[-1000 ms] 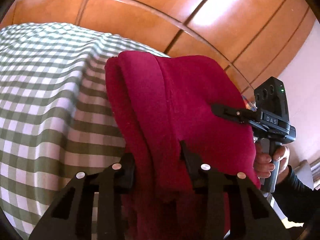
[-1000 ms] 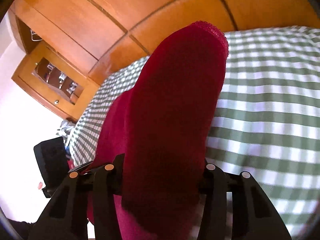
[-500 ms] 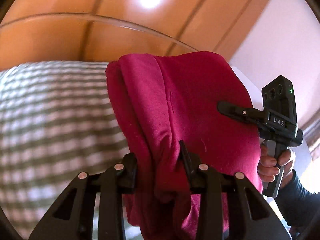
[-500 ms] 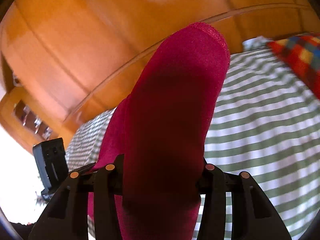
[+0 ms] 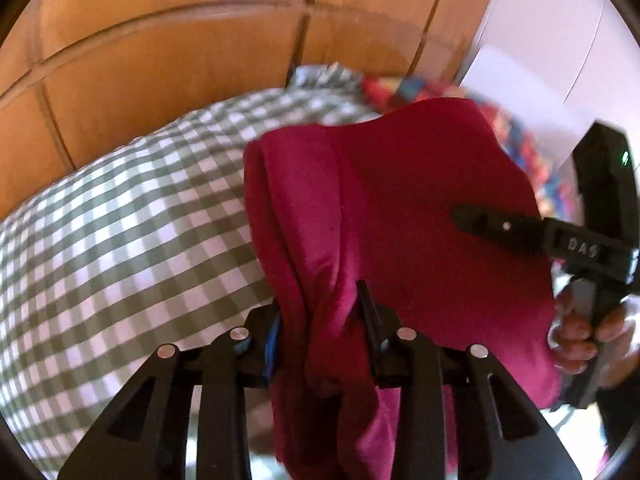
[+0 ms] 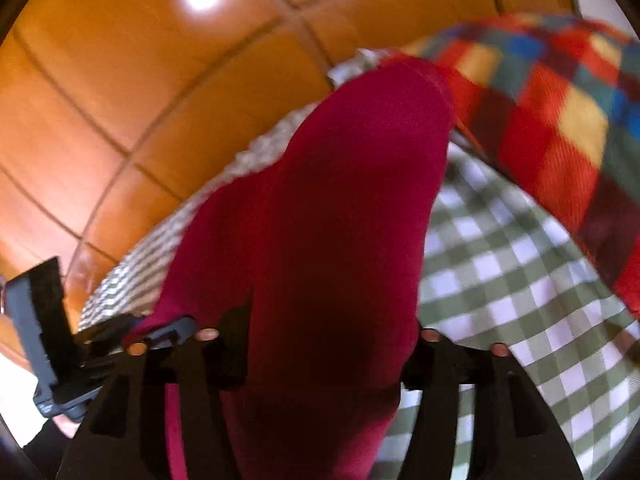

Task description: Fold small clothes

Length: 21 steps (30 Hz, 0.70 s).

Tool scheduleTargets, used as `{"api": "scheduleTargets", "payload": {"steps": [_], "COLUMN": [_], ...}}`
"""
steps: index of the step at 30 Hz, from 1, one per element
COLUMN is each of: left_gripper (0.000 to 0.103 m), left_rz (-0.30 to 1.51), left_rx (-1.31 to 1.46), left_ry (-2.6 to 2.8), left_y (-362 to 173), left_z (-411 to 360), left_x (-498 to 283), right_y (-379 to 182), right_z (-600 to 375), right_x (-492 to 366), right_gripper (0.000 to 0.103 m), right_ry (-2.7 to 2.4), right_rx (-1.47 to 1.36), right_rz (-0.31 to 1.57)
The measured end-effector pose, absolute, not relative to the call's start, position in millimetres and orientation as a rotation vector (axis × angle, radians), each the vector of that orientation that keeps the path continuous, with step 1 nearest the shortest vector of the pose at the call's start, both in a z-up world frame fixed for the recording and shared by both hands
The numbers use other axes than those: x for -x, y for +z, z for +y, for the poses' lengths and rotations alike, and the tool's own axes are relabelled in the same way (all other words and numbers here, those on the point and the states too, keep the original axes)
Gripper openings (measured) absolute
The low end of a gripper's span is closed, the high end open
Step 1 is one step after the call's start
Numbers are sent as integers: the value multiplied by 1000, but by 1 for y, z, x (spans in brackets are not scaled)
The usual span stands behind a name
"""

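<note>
A folded dark red garment [image 5: 400, 200] hangs between both grippers above the green-and-white checked bed cover [image 5: 120, 240]. My left gripper [image 5: 320, 308] is shut on a bunched edge of it. In the right wrist view the same garment [image 6: 340, 200] fills the gap of my right gripper [image 6: 328, 320], whose jaws are opening while the cloth still touches both pads. One finger [image 5: 492, 224] of the right gripper lies on top of the cloth; its other finger is hidden beneath. A hand [image 5: 576, 332] grips that gripper's handle.
A wooden panelled wardrobe [image 5: 160, 60] rises behind the bed. A multicoloured plaid blanket [image 6: 560, 120] lies on the bed to the right, close to the garment's far end. A white wall [image 5: 540, 40] shows at the upper right.
Both grippers have carried the garment sideways over the bed, and the plaid blanket has come into view. The right gripper's fingers stand a little wider apart.
</note>
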<state>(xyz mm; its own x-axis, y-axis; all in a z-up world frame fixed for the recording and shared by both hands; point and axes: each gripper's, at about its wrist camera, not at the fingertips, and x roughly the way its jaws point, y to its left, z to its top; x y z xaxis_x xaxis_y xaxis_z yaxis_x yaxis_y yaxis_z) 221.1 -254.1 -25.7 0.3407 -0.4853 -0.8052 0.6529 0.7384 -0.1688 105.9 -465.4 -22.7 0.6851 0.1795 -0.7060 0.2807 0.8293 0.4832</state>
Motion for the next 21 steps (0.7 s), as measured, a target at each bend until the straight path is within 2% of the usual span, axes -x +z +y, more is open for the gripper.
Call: {"api": "scheduleTargets", "payload": {"steps": [1, 3, 12, 14, 19, 21], "left_gripper": [39, 42, 45, 45, 45, 45], "left_rz": [964, 956, 860, 831, 835, 837], "left_rx": [-213, -214, -176, -181, -274, -268], "left_ry": [-739, -727, -637, -605, -523, -507], "left_y": [-30, -30, 4, 8, -14, -21], "left_z": [-258, -264, -250, -246, -252, -255], "left_x": [-222, -221, -215, -207, -201, -206], "right_y": [-29, -33, 22, 31, 32, 24], "right_z": [-471, -480, -479, -471, -431, -408], "right_x": [-105, -98, -64, -59, -50, -47], "right_gripper": [78, 84, 84, 78, 40, 35], "right_ry": [-77, -78, -152, -132, -66, -43], "right_rx": [-618, -653, -402, -366, -309, -301], "right_rz": [821, 810, 625, 605, 673, 724]}}
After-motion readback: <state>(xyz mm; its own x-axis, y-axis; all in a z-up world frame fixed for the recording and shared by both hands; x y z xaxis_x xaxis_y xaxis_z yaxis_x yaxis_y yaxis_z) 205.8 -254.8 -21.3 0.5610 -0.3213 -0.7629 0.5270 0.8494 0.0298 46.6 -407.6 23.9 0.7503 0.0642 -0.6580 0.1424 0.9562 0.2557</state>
